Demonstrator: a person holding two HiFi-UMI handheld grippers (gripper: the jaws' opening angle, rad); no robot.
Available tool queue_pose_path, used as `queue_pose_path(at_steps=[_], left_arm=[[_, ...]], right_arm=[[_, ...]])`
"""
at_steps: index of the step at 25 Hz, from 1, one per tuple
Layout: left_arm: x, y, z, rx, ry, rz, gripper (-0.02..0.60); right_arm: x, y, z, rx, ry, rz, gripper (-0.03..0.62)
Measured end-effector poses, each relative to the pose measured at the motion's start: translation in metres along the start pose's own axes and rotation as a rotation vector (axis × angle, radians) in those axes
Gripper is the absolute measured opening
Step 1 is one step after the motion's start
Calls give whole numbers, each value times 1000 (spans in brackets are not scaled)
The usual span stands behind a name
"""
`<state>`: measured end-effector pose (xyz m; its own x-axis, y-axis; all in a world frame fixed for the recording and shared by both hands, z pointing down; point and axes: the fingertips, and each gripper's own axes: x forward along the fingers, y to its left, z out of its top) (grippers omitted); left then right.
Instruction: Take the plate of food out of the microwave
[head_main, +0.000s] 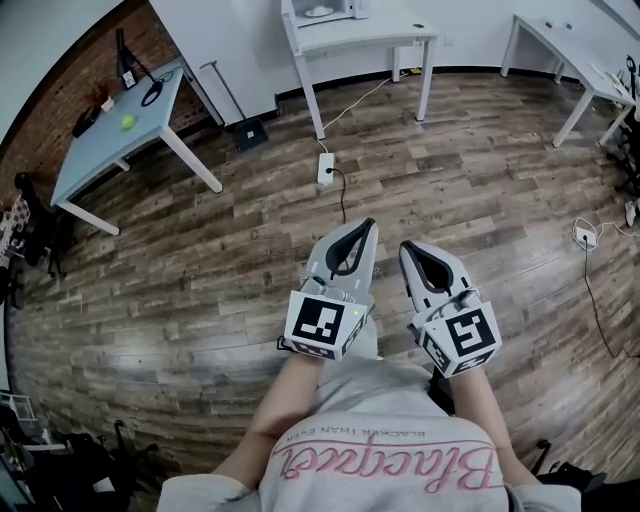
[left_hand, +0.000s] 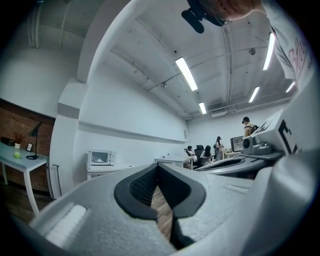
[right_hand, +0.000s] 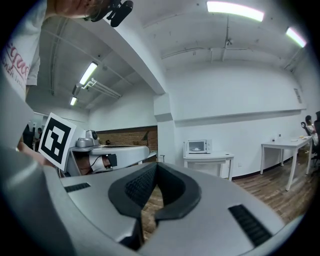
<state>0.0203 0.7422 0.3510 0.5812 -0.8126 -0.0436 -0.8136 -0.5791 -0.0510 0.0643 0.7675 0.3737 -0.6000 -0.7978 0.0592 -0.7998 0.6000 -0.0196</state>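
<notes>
Wooden floor (head_main: 450, 200) open between left tongs (head_main: 367, 226), right tongs (head_main: 409, 248) and microwave's (left_hand: 101, 157) table (head_main: 385, 30) edge.

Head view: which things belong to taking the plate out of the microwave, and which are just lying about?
Job: microwave on white table; left tongs and right tongs, both shut and empty.
Lying about: green ball on grey table; power strip.

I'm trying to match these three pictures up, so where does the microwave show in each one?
Head view: microwave at the top edge, left of centre, cut off.
Left gripper view: microwave left of centre, by the far wall.
Right gripper view: microwave right of centre, by the far wall.
Shared landmark: the white table under it.
</notes>
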Motion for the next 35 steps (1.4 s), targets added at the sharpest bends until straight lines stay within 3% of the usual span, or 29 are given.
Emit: queue_pose_path(at_steps=[7, 11, 21, 35], left_arm=[[43, 44, 7, 26, -38, 14, 5], [66, 70, 11, -10, -70, -15, 5], [126, 137, 4, -3, -40, -5, 5], [187, 212, -2, -26, -27, -42, 5]], right_arm=[[55, -26, 13, -1, -16, 5, 12], [94, -35, 21, 12, -13, 35, 12], [175, -70, 38, -60, -16, 41, 12], [264, -105, 49, -53, -30, 22, 11]])
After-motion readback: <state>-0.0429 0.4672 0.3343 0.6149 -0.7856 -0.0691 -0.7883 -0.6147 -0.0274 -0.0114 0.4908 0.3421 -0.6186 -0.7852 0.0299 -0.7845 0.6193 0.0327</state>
